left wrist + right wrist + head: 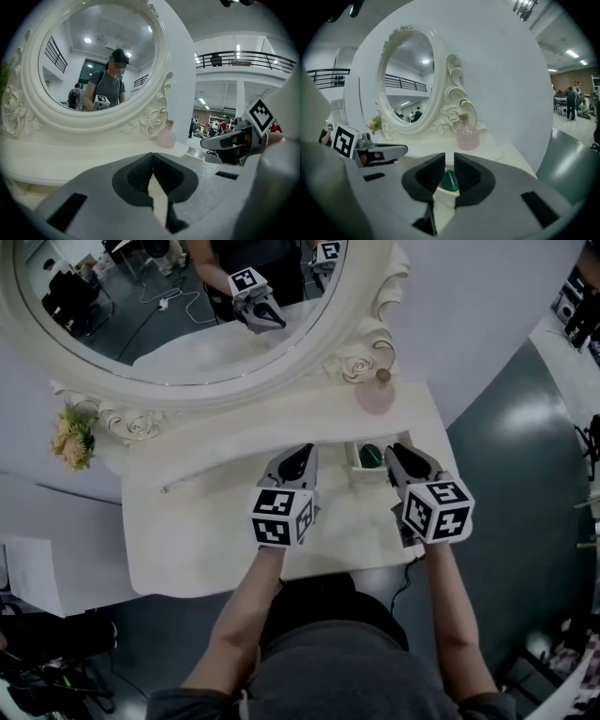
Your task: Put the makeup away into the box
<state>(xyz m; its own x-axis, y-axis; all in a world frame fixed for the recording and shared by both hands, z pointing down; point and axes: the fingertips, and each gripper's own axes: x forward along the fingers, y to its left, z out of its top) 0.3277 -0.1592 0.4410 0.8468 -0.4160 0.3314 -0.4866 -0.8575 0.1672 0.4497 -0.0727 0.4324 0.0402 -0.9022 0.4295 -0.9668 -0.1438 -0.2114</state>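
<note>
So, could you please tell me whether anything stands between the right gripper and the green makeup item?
Nothing visible does. The green makeup item lies in the small white box, straight ahead of the right gripper, whose slightly parted jaws hold nothing.

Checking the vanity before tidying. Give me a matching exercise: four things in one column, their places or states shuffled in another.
1 pink bottle
2 flower bunch
3 green makeup item
4 left gripper

A in the small white box
B jaws together, empty
C at the left foot of the mirror
D at the right foot of the mirror

Pairs: 1-D, 2-C, 3-A, 4-B
</note>
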